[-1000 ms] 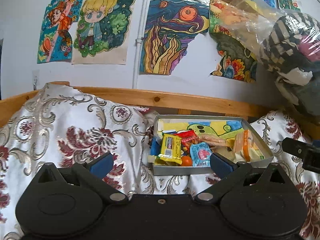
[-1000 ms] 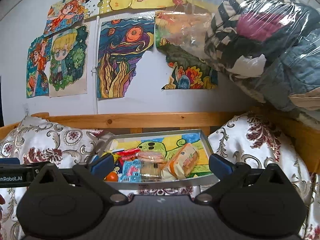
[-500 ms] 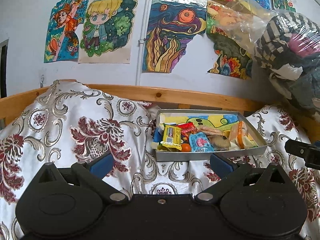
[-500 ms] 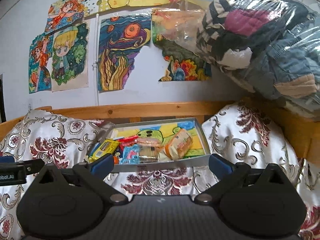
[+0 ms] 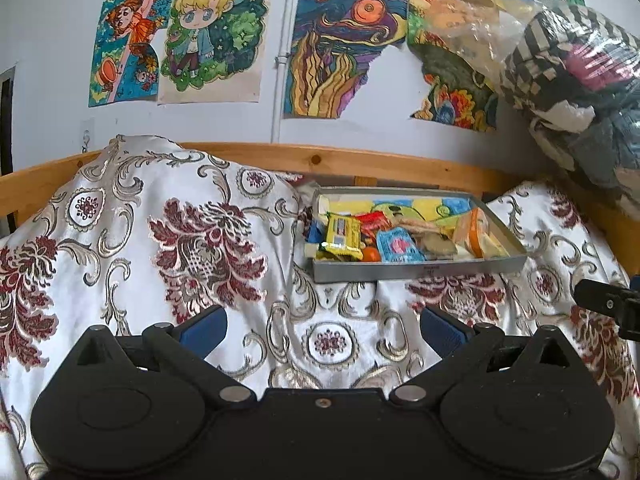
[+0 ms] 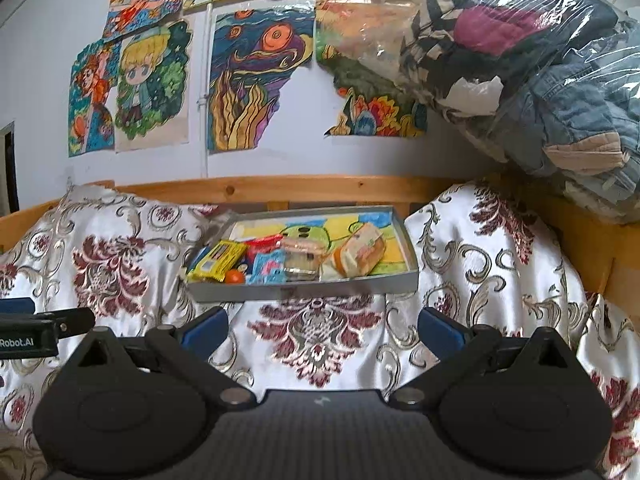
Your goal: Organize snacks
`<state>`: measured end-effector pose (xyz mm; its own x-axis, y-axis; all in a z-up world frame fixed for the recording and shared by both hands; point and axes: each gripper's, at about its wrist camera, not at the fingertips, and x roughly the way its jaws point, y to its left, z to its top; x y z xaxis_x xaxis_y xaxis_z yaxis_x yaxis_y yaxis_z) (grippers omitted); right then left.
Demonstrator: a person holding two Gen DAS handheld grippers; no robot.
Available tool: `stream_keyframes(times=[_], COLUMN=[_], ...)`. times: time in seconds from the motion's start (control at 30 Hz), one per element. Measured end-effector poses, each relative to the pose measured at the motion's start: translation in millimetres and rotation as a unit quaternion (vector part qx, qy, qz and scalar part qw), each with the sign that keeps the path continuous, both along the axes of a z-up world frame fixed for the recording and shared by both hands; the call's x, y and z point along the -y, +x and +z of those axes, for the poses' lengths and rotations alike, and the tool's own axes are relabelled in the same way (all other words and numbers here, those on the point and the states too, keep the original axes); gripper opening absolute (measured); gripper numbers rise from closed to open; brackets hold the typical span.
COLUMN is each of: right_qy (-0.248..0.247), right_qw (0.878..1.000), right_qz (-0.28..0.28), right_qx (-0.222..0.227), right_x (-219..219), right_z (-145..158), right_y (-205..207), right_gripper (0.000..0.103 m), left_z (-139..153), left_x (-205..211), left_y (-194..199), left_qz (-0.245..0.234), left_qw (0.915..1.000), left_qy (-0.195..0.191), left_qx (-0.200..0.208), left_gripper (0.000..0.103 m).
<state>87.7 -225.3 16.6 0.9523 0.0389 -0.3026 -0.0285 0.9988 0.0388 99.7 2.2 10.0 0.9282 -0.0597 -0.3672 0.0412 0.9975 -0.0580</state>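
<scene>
Both hand-held grippers — left, right — gape empty; "Robot.AI" marks the left.

A bed by a wall full of drawings

Far ahead of the jaws, bright drawings hang on the white wall. A wooden bed rail runs below. A flowery cover lies under the jaws.

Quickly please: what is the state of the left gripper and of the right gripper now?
Left gripper: open, holding nothing, over the patterned bedspread, short of the snack tray.
Right gripper: open, holding nothing.
</scene>
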Motion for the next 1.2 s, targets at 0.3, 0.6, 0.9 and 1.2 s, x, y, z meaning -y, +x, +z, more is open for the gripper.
stream_keyframes(times=[0.3,0.6,0.9,1.2], right_qy=[-0.017,-0.028,-0.030,-0.032], right_qw=[1.000,0.999,0.999,0.999], right_qz=[0.004,0.003,0.002,-0.002], right_qx=[-0.017,-0.018,-0.035,-0.044], right_x=[-7,-10,-11,-11], right_z=[-7,-8,-10,-12], right_y=[-15,-25,-24,-23], right_gripper=[0.103,0.103,0.103,0.103], left_z=[-7,-9,-12,-14], left_x=[2,1,2,2], left_y=[-18,-27,-29,-28], left_qz=[-0.005,0.002,0.005,0.007], left_qw=[0.9999,0.9997,0.9995,0.9992], left_qy=[0.010,0.007,0.016,0.021], left_qx=[-0.010,-0.021,-0.027,-0.032], left_gripper=[0.102,0.102,0.102,0.102])
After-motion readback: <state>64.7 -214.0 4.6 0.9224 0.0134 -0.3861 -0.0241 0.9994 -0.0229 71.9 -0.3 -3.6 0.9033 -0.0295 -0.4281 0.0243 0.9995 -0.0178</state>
